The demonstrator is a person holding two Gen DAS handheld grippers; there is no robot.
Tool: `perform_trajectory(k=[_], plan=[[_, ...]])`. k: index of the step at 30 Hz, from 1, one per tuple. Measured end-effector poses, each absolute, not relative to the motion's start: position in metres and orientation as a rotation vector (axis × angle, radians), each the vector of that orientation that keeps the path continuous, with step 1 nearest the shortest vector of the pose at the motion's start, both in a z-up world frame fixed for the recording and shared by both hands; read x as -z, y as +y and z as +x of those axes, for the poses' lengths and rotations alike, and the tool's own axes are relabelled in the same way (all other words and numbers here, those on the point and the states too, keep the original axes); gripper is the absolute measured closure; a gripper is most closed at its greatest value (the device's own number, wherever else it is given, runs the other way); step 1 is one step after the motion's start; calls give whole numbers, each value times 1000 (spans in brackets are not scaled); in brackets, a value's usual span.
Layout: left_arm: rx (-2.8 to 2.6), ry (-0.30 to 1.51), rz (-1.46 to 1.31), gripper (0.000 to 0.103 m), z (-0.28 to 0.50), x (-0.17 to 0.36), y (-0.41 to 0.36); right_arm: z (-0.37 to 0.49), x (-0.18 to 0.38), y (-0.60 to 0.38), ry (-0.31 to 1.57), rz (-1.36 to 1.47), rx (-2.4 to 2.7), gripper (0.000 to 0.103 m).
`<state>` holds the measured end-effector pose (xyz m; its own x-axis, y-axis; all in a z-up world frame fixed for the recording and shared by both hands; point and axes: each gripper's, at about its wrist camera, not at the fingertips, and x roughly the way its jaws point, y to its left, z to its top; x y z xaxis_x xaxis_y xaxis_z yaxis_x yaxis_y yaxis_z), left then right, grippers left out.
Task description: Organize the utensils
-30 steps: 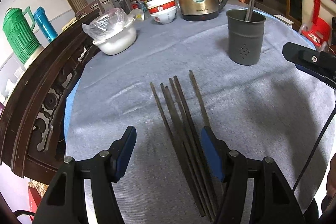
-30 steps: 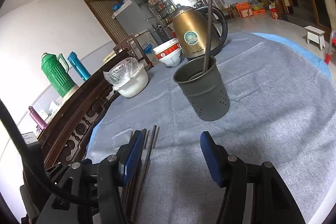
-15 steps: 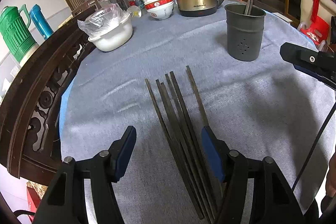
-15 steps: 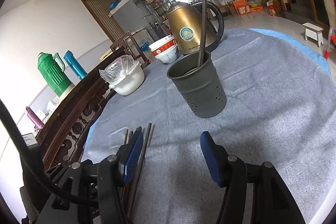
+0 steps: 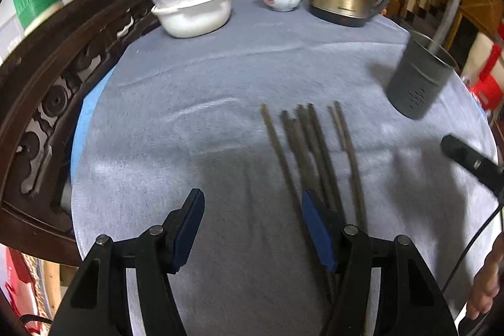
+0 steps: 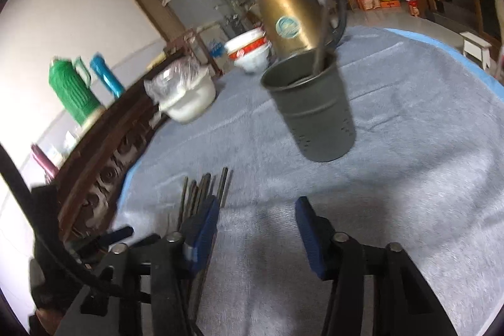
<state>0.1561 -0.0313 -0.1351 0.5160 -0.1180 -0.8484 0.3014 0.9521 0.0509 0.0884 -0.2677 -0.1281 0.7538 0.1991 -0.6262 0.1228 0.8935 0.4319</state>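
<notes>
Loose chopsticks [image 5: 315, 147] are lying on the table [image 5: 189, 122], one already standing in the holder [image 6: 312, 112]. The left hand-held gripper [image 5: 252, 229] is hovering apart, empty. The right hand-held gripper [image 6: 256, 232] is closing on nothing; next likely needs one stick pinched.

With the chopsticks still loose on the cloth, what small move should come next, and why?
Probably shift the left tongs right, over the chopsticks, then lower. They gape open over bare cloth, and the sticks run past their right finger. The holder has one stick in it. The right tongs are closing on nothing, with the sticks to their left.
</notes>
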Motion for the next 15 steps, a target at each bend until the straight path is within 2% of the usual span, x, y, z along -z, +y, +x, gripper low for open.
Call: perform_trajectory(k=[2, 12, 15], plan=[[270, 1029, 152, 38, 170, 136, -24, 104, 132, -262, 763, 482, -76, 63], [363, 1189, -32, 38, 229, 149, -9, 176, 150, -239, 932, 478, -119, 63], [369, 1212, -43, 41, 241, 153, -14, 189, 154, -235, 969, 468, -110, 67]])
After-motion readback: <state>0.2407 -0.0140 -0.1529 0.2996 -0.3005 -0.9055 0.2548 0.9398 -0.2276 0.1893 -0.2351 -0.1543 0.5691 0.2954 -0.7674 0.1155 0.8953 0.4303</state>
